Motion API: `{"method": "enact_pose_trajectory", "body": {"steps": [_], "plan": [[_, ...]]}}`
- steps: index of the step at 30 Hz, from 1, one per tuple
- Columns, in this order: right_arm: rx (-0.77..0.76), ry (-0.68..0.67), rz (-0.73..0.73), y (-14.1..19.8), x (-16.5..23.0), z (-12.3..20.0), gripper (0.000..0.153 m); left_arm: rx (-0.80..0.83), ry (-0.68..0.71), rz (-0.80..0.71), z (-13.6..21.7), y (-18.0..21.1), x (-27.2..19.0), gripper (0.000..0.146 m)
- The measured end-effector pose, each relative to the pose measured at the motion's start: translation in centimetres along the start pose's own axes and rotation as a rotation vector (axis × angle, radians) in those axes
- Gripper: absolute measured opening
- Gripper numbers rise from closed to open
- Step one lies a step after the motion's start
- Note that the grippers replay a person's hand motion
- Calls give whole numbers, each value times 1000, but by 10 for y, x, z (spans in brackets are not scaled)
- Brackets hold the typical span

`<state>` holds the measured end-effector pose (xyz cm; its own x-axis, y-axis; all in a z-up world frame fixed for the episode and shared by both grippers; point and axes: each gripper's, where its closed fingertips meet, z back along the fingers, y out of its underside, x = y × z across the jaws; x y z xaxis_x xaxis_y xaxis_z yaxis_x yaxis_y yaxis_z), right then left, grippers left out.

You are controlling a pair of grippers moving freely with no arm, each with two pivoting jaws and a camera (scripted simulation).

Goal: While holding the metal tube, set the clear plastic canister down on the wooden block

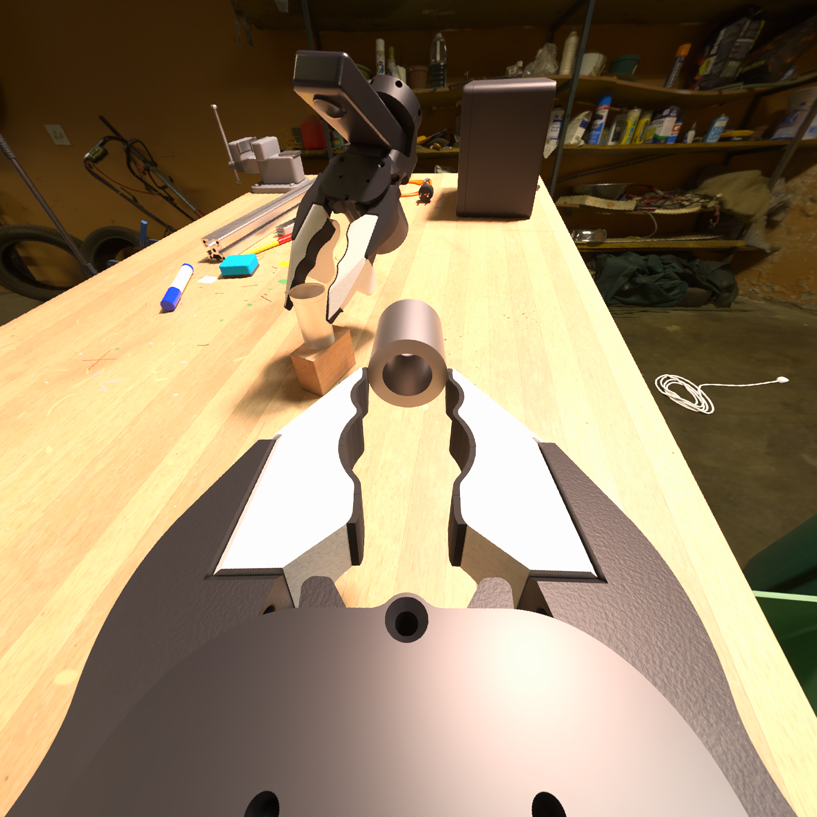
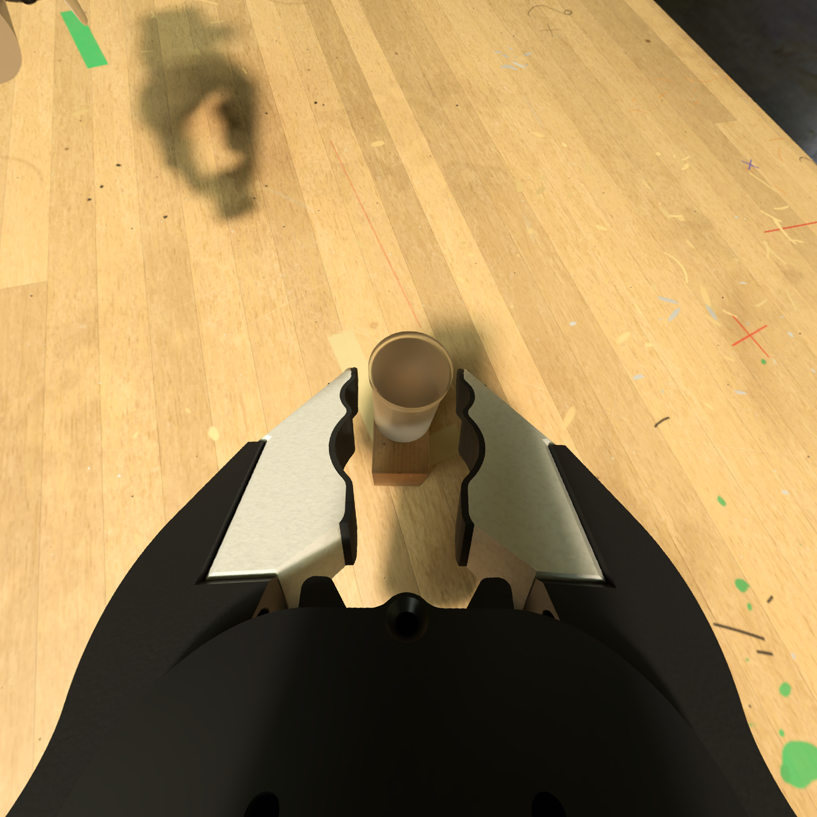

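Right up close, the left tool [image 1: 406, 376] is clamped on the metal tube [image 1: 407, 351], a thick-walled grey cylinder with its open bore facing the camera; its far end is out of sight. The right tool [image 2: 406, 389] has its scalloped fingers around the clear plastic canister [image 2: 409, 384], a frosted, slightly tapered cup. Small gaps show on both sides, so it looks released. The canister sits on the wooden block [image 2: 400, 464], leaning a bit in the left wrist view. The block, mostly hidden underneath, stands on the scuffed, paint-flecked plank worktop [image 2: 574, 221].
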<state>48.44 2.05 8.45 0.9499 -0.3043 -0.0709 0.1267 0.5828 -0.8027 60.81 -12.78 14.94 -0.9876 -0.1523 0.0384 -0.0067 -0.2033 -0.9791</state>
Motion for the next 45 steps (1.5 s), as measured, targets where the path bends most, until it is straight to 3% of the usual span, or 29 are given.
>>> {"method": "enact_pose_trajectory", "body": {"steps": [11,16,22,29,34,45], "plan": [[-74,44,-15,-22,2,22,71,-22,-6,12,5,-3,2,34],[-237,253,-75,-53,3,59,91,-17,-62,-3,23,-8,14,34],[-206,450,-123,-42,32,77,101,60,-227,-35,77,-13,59,34],[-229,417,-141,-24,90,70,97,454,-330,-115,158,16,136,34],[-181,395,-142,-4,118,61,97,825,-259,-139,201,64,185,34],[-158,411,-190,20,137,66,95,1358,-8,-253,236,159,223,34]]}}
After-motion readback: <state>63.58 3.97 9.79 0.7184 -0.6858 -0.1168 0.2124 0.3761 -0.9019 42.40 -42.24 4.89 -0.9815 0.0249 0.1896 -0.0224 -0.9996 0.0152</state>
